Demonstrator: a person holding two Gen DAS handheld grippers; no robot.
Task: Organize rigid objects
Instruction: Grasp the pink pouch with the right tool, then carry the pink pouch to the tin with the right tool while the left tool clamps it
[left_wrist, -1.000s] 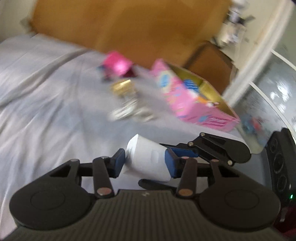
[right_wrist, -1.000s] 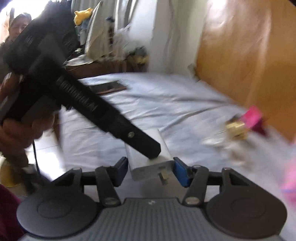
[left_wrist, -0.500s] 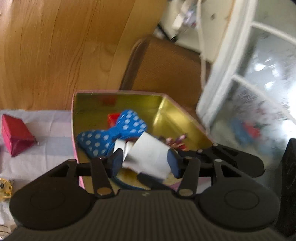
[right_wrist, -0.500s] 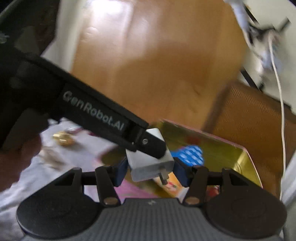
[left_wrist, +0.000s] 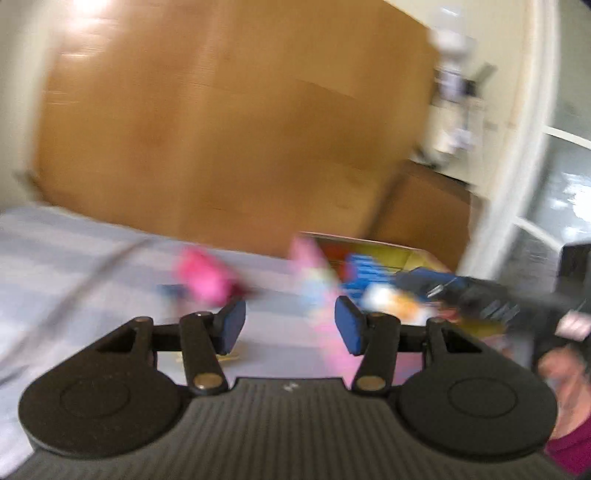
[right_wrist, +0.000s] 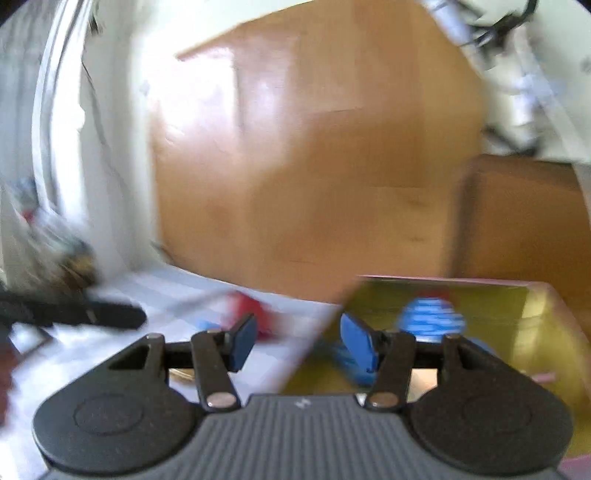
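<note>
Grey-striped bedsheet (left_wrist: 74, 258), wooden headboard (left_wrist: 236, 129), gold-lined pink box (right_wrist: 517, 306), both grippers (left_wrist: 290, 325) (right_wrist: 297, 341) part-open, empty

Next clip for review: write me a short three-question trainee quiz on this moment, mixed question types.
1. True or false: the left gripper holds a white block.
2. What colour is the inside of the pink-walled open box? A gold, B white, C black.
3. Fill in: the spotted item in that box, a bow, is ____.

Key: 1 false, nothing sits between the left gripper's fingers; 2 A; 3 blue.
</note>
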